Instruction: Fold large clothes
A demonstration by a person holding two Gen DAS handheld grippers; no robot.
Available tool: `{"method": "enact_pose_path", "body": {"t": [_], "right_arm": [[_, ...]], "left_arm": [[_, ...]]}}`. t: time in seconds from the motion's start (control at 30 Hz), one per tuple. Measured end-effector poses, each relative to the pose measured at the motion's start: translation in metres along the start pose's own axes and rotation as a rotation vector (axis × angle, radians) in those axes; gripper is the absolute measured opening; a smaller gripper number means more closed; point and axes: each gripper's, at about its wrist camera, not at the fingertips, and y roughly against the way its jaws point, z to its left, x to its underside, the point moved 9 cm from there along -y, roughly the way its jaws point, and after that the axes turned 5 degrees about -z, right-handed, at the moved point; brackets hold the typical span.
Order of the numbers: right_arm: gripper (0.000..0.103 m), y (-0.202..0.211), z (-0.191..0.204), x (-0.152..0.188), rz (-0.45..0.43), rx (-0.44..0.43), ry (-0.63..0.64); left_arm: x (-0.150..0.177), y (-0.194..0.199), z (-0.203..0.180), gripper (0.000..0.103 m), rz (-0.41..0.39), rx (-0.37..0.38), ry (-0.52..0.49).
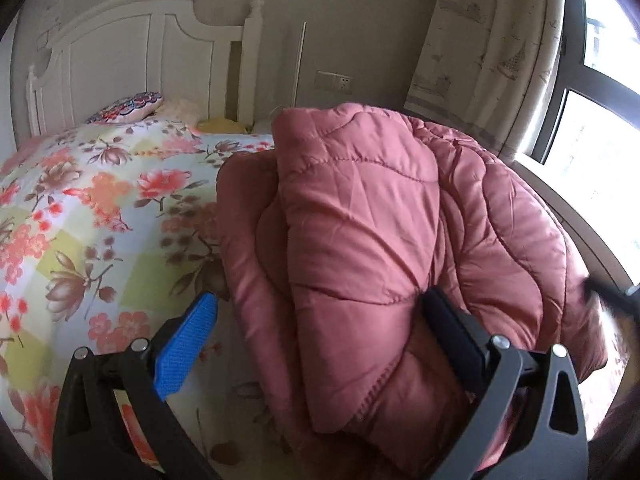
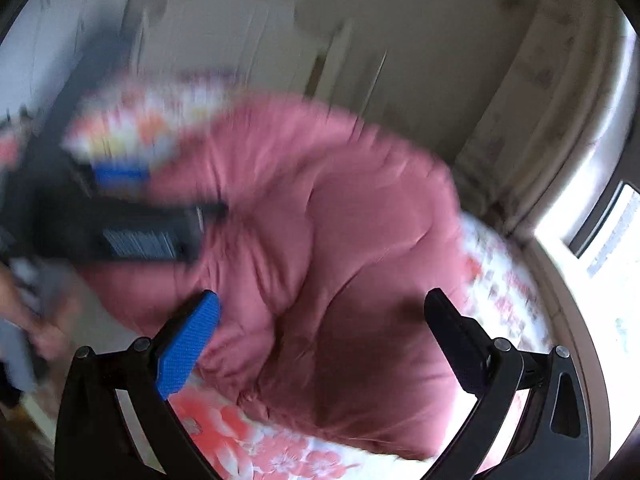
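On the floral bedspread [image 1: 100, 208], a folded pink quilted coat [image 1: 360, 240], unlabelled

- The folded coat [image 1: 360, 232] lies on the bed [image 1: 100, 216], toward its right side, near the window [image 1: 600, 128].
- The headboard [image 1: 132, 56] stands at the far end of the bed, with a pillow [image 1: 128, 108] just before it.
- A curtain [image 1: 488, 48] hangs behind the coat, left of the window.
- The left gripper [image 1: 320, 320] reaches over the coat's near end, fingers [image 1: 188, 344] spread to either side of its top fold.
- The right gripper [image 2: 324, 328] hangs above the coat, fingers apart.
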Motion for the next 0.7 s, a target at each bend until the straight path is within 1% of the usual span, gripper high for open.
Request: {"method": "enact_pose_path", "body": {"t": [0.07, 0.13, 0.17, 0.2, 0.23, 0.3, 0.33, 0.37, 0.4, 0.43, 0.5, 0.6, 0.67, 0.7], "right_arm": [[0.099, 0.003, 0.001, 0.0, -0.004, -0.001, 0.01], [0.099, 0.008, 0.0, -0.004, 0.02, -0.046, 0.03], [0.099, 0.011, -0.004, -0.006, 0.028, -0.084, 0.028], [0.098, 0.016, -0.013, -0.011, 0.027, -0.133, 0.002], [0.098, 0.019, -0.02, -0.014, 0.016, -0.152, -0.024], [0.098, 0.024, -0.048, -0.027, -0.042, -0.191, -0.109], [0.095, 0.023, -0.06, -0.032, -0.056, -0.196, -0.141], [0.089, 0.019, -0.074, -0.038, -0.061, -0.19, -0.174], [0.083, 0.011, -0.09, -0.046, -0.062, -0.169, -0.202], [0.081, 0.005, -0.1, -0.053, -0.063, -0.156, -0.219], [0.081, -0.019, -0.12, -0.076, -0.048, -0.141, -0.245], [0.081, -0.057, -0.136, -0.106, 0.001, -0.118, -0.275], [0.082, -0.092, -0.141, -0.124, 0.051, -0.098, -0.297], [0.083, -0.112, -0.137, -0.126, 0.093, -0.096, -0.302]], "left_arm": [[-0.001, 0.0, -0.001, 0.101, -0.003, -0.008, -0.003], [-0.002, 0.001, -0.002, 0.101, -0.014, -0.022, -0.022], [-0.003, 0.001, -0.002, 0.101, -0.018, -0.029, -0.032], [-0.004, 0.002, -0.002, 0.101, -0.021, -0.035, -0.038], [-0.005, 0.002, -0.002, 0.101, -0.023, -0.039, -0.042], [-0.005, 0.004, -0.003, 0.101, -0.032, -0.046, -0.049], [-0.005, 0.005, -0.002, 0.101, -0.036, -0.047, -0.049], [-0.004, 0.005, -0.003, 0.101, -0.04, -0.05, -0.047], [-0.004, 0.006, -0.003, 0.101, -0.042, -0.051, -0.044], [-0.004, 0.006, -0.003, 0.101, -0.043, -0.052, -0.042], [-0.004, 0.007, -0.003, 0.101, -0.046, -0.055, -0.044], [-0.004, 0.007, -0.004, 0.101, -0.043, -0.055, -0.044], [-0.004, 0.007, -0.004, 0.101, -0.042, -0.057, -0.046], [-0.004, 0.007, -0.004, 0.101, -0.042, -0.057, -0.045]]}}
